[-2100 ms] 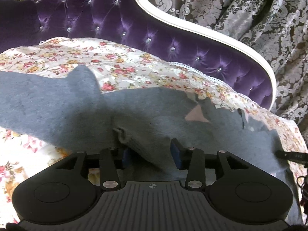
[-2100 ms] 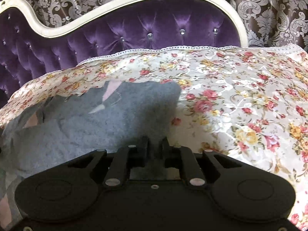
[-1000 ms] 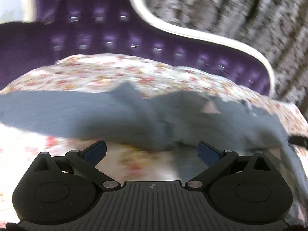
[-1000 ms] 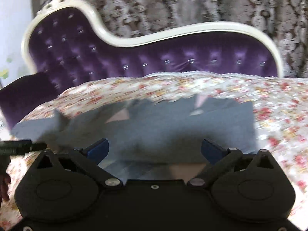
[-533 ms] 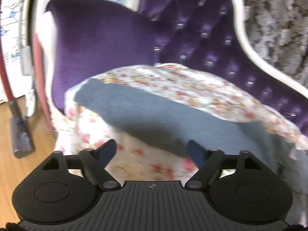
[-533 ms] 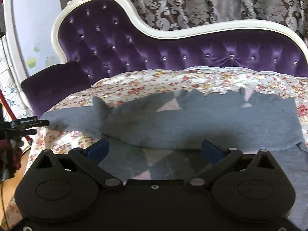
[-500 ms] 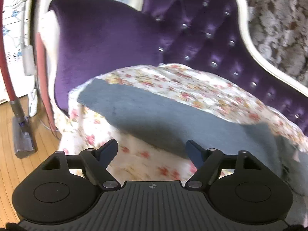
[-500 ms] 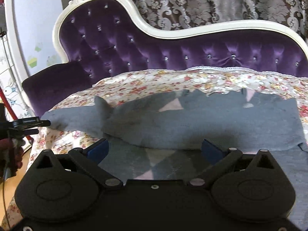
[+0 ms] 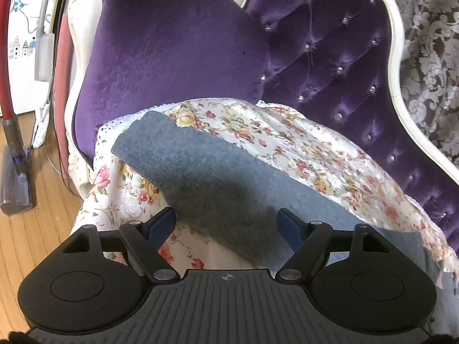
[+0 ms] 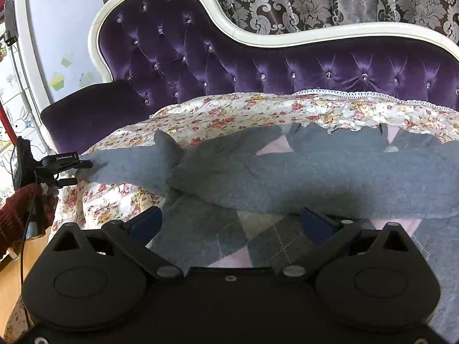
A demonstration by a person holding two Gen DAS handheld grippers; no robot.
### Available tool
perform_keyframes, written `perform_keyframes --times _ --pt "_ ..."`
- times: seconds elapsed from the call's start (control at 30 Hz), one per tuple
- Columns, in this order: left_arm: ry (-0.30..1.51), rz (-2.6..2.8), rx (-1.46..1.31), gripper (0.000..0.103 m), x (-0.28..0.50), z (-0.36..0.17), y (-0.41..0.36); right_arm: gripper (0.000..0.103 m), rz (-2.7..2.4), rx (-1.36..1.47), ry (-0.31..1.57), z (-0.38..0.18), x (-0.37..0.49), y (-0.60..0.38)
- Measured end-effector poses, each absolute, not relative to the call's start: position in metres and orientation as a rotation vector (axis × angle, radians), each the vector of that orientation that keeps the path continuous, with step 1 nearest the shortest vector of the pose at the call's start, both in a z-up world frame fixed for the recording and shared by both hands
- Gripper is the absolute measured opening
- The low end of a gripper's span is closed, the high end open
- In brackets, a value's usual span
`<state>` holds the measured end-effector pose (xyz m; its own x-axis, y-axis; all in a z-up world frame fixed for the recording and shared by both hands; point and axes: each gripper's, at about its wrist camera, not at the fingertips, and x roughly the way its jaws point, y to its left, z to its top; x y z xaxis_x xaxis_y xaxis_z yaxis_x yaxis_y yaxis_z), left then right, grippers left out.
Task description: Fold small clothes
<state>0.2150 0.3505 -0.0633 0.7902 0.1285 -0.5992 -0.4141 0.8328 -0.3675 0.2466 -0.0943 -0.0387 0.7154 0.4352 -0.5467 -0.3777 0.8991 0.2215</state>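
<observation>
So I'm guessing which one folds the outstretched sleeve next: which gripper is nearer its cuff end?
Left. The left gripper sits open astride the grey sleeve near its cuff. The right gripper hovers open over the sweater's argyle body, well away from the cuff.

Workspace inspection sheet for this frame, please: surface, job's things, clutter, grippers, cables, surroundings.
Surface: floral cover spread over the seat of a purple tufted sofa.
Job's things: grey sweater lying on the cover, argyle front showing near the camera; one sleeve stretched toward the sofa arm.
Clutter: nothing seen.
Grippers: left hand-held gripper open, fingers on either side of the sleeve, not closed on it; right hand-held gripper open over the argyle part.
Cables: thin dark cable hanging by the left hand.
Surroundings: patterned curtain, wooden floor, vacuum cleaner.
</observation>
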Motion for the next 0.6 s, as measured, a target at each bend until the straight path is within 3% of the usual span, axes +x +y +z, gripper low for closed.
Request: perform_keyframes --times 0.07,0.17,0.33,0.6 --pt "0.589 0.326 -0.531 0.076 0.216 -0.065 0.354 0.102 0.453 0.094 0.633 -0.039 0.247 -0.094" --pt "0.582 0.418 -0.566 0.051 0.216 -0.067 0.360 0.102 0.455 0.090 0.638 -0.040 0.246 -0.094" --pt "0.554 0.460 -0.619 0.034 0.205 -0.067 0.367 0.102 0.451 0.092 0.647 -0.042 0.248 -0.095" --pt "0.522 0.425 -0.651 0.034 0.205 -0.057 0.380 0.102 0.458 0.096 0.656 -0.043 0.246 -0.095"
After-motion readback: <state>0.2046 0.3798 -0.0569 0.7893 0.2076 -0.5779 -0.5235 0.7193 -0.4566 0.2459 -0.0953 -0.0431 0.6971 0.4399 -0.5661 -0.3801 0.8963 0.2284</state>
